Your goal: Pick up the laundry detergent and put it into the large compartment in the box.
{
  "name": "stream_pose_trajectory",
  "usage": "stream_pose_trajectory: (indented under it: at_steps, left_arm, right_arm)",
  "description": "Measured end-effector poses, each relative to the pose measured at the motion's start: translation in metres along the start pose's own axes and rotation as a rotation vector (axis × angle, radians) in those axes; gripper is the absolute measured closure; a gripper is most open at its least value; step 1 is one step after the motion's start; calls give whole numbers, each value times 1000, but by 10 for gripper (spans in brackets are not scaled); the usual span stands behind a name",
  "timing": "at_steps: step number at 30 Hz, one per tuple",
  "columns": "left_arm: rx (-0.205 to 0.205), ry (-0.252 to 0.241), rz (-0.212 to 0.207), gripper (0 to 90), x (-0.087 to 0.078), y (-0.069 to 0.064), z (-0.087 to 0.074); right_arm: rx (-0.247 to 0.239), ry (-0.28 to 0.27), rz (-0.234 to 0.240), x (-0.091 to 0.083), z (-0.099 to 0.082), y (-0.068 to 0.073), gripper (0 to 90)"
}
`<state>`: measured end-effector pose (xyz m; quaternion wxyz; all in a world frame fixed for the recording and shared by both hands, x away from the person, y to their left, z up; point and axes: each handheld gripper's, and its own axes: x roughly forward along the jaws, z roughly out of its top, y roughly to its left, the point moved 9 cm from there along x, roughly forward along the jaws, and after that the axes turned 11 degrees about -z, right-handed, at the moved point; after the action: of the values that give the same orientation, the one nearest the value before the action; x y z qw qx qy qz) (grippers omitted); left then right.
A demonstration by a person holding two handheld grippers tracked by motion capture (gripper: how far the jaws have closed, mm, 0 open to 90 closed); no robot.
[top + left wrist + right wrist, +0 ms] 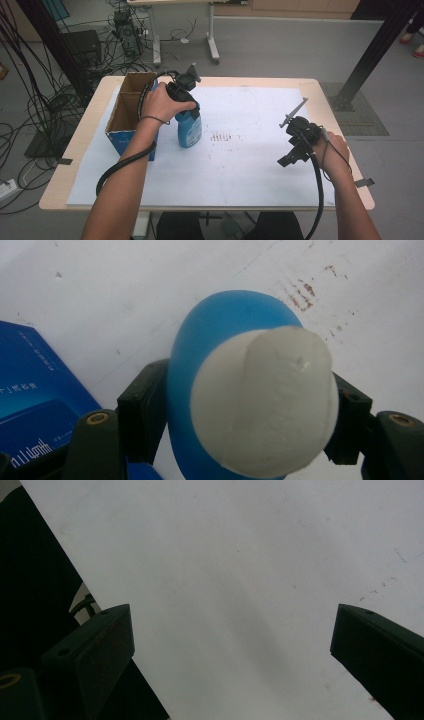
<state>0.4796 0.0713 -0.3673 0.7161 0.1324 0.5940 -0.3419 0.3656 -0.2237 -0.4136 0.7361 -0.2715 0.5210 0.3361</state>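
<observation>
A blue bottle [189, 131] with a white cap stands upright on the white sheet, just right of the cardboard box. My left gripper [187, 107] comes down on it from above and is shut on its neck. In the left gripper view the blue bottle [220, 325] and its white cap [265, 400] sit between the two jaws, which press on both sides. My right gripper [292, 152] hovers over the sheet at the right side of the table. Its jaws stand wide apart in the right gripper view, with nothing between the fingertips [100, 645].
An open cardboard box [131, 112] with blue printed sides stands at the table's left, touching or nearly touching the bottle. The white sheet [240, 165] covers most of the wooden table [75, 150]. Cables and a black stand lie on the floor beyond.
</observation>
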Motion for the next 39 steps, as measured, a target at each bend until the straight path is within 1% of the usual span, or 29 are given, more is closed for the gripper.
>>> stream_pose_trajectory:
  at_steps: [8, 18, 28, 39]
  left_arm:
    - [0, 1, -2, 367, 1, 0, -1]
    - [3, 7, 4, 371, 1, 0, -1]
    - [1, -10, 5, 373, 1, 0, -1]
    - [-2, -15, 5, 374, 1, 0, -2]
  right_arm:
    - [1, 2, 1, 0, 0, 0, 36]
    - [1, 3, 3, 1, -1, 0, 36]
    - [1, 5, 1, 1, -1, 1, 36]
    - [-1, 6, -2, 0, -1, 1, 37]
